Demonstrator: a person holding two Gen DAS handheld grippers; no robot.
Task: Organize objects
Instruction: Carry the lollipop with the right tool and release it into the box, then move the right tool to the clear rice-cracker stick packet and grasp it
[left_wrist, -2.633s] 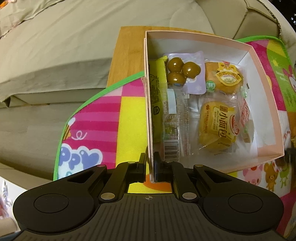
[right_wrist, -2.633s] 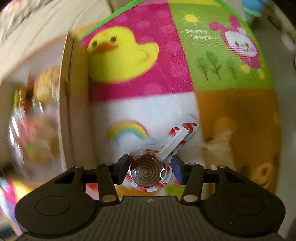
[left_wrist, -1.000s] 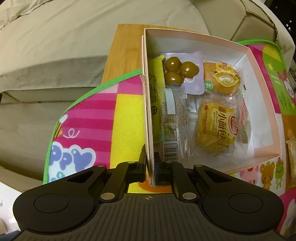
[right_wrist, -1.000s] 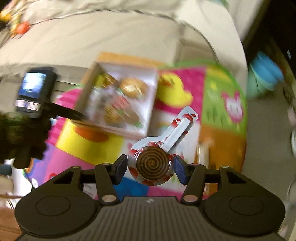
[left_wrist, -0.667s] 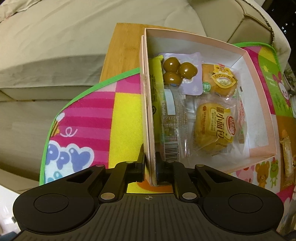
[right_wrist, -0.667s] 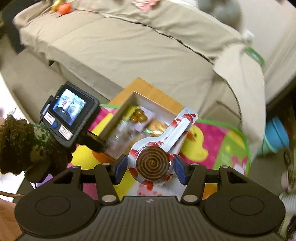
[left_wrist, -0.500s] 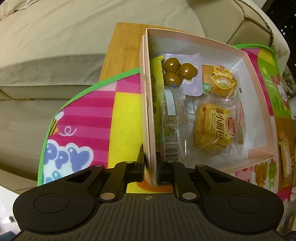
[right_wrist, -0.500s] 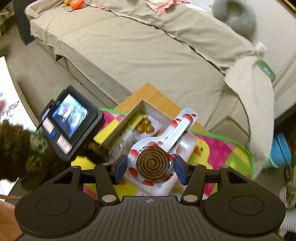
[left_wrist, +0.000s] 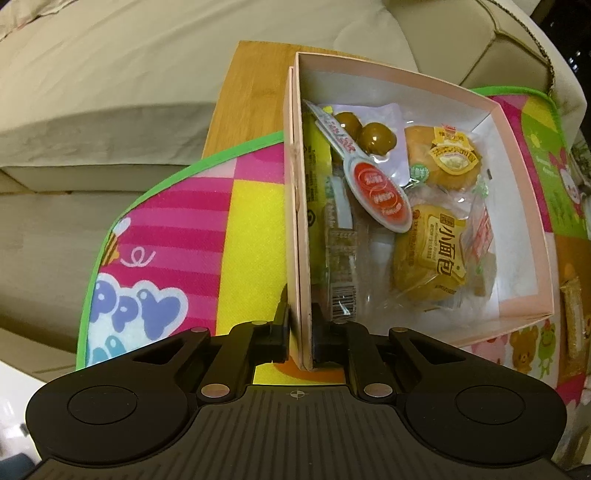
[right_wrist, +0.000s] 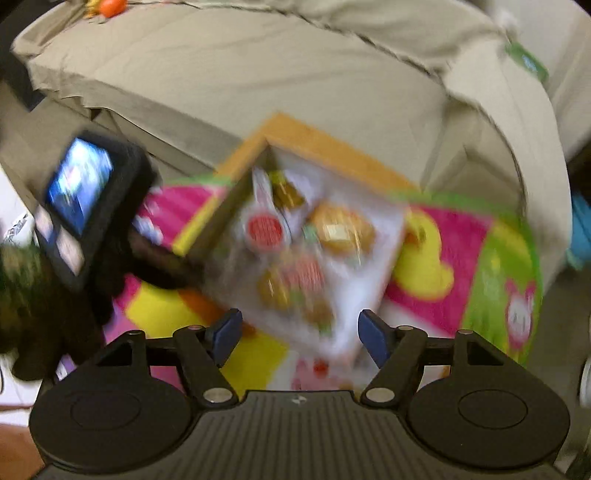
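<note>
A pink cardboard box (left_wrist: 517, 122) sits on a colourful play mat (left_wrist: 177, 236). My left gripper (left_wrist: 300, 332) is shut on the box's left wall. A wrapped lollipop (left_wrist: 380, 194) with a red round label lies inside the box on several snack packs, among them a yellow bun pack (left_wrist: 430, 258). My right gripper (right_wrist: 297, 332) is open and empty, held high above the box (right_wrist: 391, 236). The lollipop (right_wrist: 265, 229) shows in the blurred right wrist view, inside the box near its left side.
A beige sofa (left_wrist: 110, 62) runs behind the mat, which lies on a wooden board (left_wrist: 255, 70). A snack bar (left_wrist: 572, 317) lies on the mat right of the box. The left gripper's camera unit (right_wrist: 88, 206) shows at left in the right wrist view.
My right gripper has opened and let go of the lollipop, which now lies in the box. The left gripper keeps its hold on the box wall.
</note>
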